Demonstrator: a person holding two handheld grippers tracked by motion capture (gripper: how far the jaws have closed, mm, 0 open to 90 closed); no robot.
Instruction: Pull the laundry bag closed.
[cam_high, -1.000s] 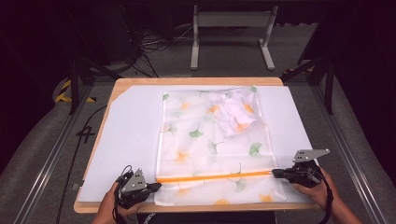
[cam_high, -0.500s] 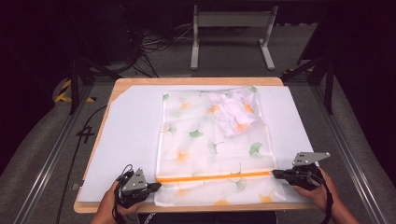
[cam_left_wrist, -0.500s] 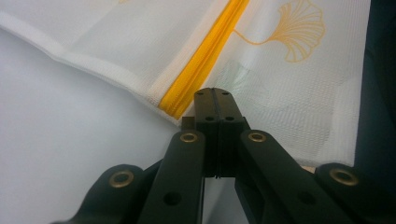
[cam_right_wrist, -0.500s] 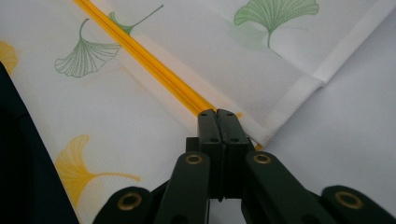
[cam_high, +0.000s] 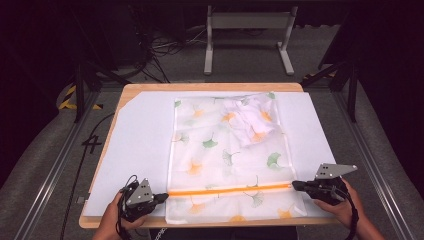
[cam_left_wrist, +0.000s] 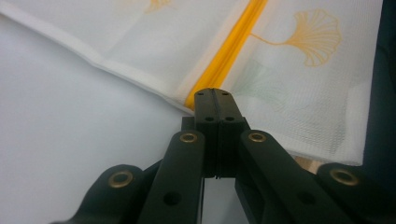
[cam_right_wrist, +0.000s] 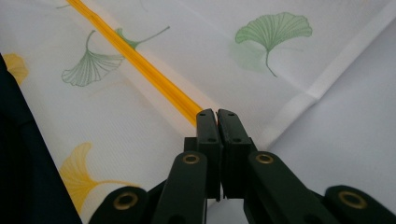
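A white mesh bag (cam_high: 225, 150) printed with green and orange ginkgo leaves lies flat on a white sheet (cam_high: 140, 140). A crumpled white cloth (cam_high: 252, 120) shows inside its far right corner. An orange zipper (cam_high: 230, 189) runs straight across the bag's near end. My left gripper (cam_high: 164, 196) is shut on the bag's left edge at the zipper's end, where the left gripper view shows my black left gripper (cam_left_wrist: 213, 93) closed against the orange zipper (cam_left_wrist: 233, 51). My right gripper (cam_high: 295, 185) pinches the opposite end. In the right gripper view, my right gripper (cam_right_wrist: 217, 113) meets the orange zipper (cam_right_wrist: 140, 60).
The white sheet covers most of a wooden table (cam_high: 200, 87), whose near edge lies just under both hands. A metal stand (cam_high: 247, 30) and cables (cam_high: 160, 45) sit on the floor beyond the table. Rails run along both sides.
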